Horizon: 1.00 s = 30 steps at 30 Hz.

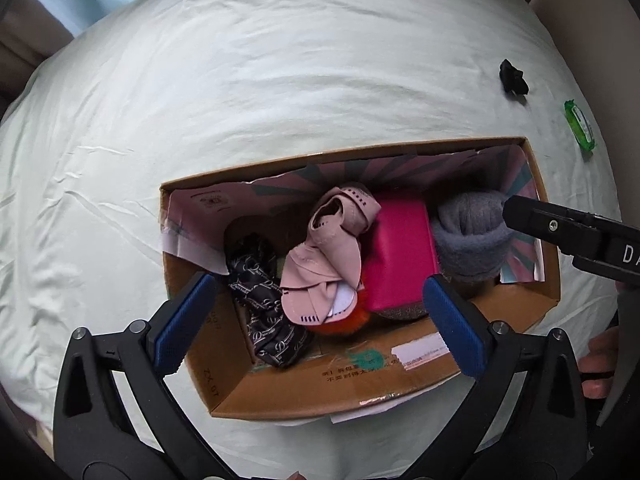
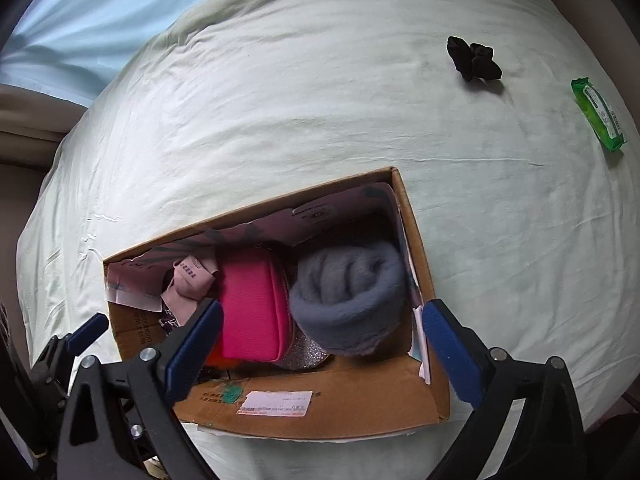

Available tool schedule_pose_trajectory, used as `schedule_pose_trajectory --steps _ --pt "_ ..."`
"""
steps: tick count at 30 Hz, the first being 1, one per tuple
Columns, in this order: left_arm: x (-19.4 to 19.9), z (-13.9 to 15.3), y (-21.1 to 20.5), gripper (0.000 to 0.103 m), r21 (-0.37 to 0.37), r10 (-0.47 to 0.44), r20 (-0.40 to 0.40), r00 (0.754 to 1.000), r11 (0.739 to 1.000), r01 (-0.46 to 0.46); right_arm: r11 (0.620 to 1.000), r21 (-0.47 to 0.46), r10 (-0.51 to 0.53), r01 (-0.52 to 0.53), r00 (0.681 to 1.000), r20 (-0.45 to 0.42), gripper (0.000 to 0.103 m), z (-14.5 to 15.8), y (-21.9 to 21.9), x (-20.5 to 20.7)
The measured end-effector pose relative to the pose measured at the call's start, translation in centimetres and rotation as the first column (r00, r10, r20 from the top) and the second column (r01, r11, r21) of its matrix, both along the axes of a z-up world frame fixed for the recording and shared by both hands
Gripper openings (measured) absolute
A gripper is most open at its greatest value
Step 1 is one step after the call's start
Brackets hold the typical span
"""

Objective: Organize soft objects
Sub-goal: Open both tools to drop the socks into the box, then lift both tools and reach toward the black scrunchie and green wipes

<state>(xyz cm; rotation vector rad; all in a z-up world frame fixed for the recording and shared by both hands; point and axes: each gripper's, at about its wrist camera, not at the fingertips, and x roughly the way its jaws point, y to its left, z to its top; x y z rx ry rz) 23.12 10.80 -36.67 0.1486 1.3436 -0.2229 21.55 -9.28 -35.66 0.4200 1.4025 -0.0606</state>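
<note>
A cardboard box (image 1: pixel 344 390) lies on the pale green bed sheet; it also shows in the right wrist view (image 2: pixel 320 412). Inside are a black patterned cloth (image 1: pixel 264 300), a pink fabric piece (image 1: pixel 328 256), a magenta pouch (image 1: pixel 400 256) (image 2: pixel 252 308) and a rolled grey fleece (image 1: pixel 468 236) (image 2: pixel 348 296). My left gripper (image 1: pixel 316 320) is open and empty above the box's near side. My right gripper (image 2: pixel 320 344) is open and empty above the pouch and fleece; part of it shows in the left wrist view (image 1: pixel 560 232).
A black scrunchie (image 2: pixel 474 60) (image 1: pixel 513 78) and a green tissue pack (image 2: pixel 599 114) (image 1: pixel 580 126) lie on the sheet to the far right. A light blue curtain (image 2: pixel 80 20) hangs beyond the bed at the upper left.
</note>
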Motion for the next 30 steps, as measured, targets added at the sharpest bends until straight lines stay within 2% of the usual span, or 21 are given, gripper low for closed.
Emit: schedule_pose_trajectory --steps 7,17,23,30 --pt "-1.0 1.5 1.0 0.103 -0.021 0.023 0.02 1.0 1.0 -0.022 0.999 -0.031 0.033 -0.032 0.998 0.045 0.099 1.3 0.7 -1.0" --pt "-3.6 5.5 1.9 0.103 -0.046 0.04 0.093 0.995 0.998 -0.036 0.997 -0.055 0.069 -0.063 0.991 0.117 0.099 5.5 1.8 -2.9" --pt "-6.2 8.8 2.2 0.103 -0.031 0.049 0.162 0.986 0.999 -0.044 0.992 -0.09 0.105 -0.093 0.986 0.131 0.099 8.2 2.3 -5.1" --pt "-9.7 13.1 3.1 0.103 -0.043 0.08 0.27 0.959 0.997 -0.072 0.98 -0.159 0.155 -0.122 0.964 0.217 0.099 12.7 2.9 -8.4"
